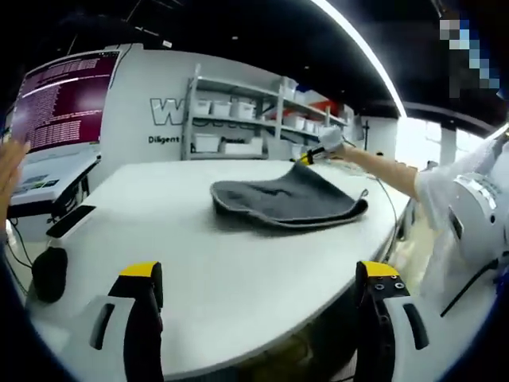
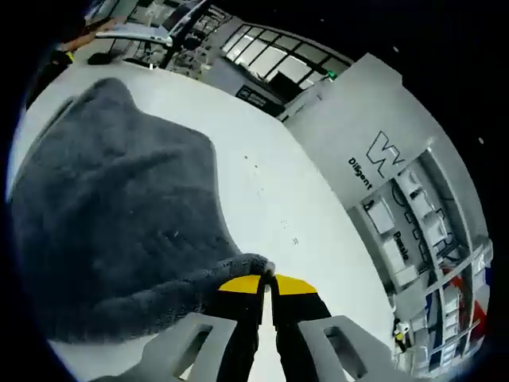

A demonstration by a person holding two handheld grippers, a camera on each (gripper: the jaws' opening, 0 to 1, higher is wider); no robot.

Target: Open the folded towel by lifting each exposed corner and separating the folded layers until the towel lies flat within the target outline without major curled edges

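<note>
We see the right gripper (image 2: 266,280) clenched on a corner of the grey towel (image 2: 111,215), which sprawls toward ten o'clock across the white table (image 2: 278,199); our left gripper (image 1: 262,274) hangs released, the towel (image 1: 286,199) at twelve o'clock.

Left gripper (image 1: 258,274) jaws spread wide, right gripper (image 2: 267,278) jaws closed, apparently pinching fabric, arm outstretched
</note>
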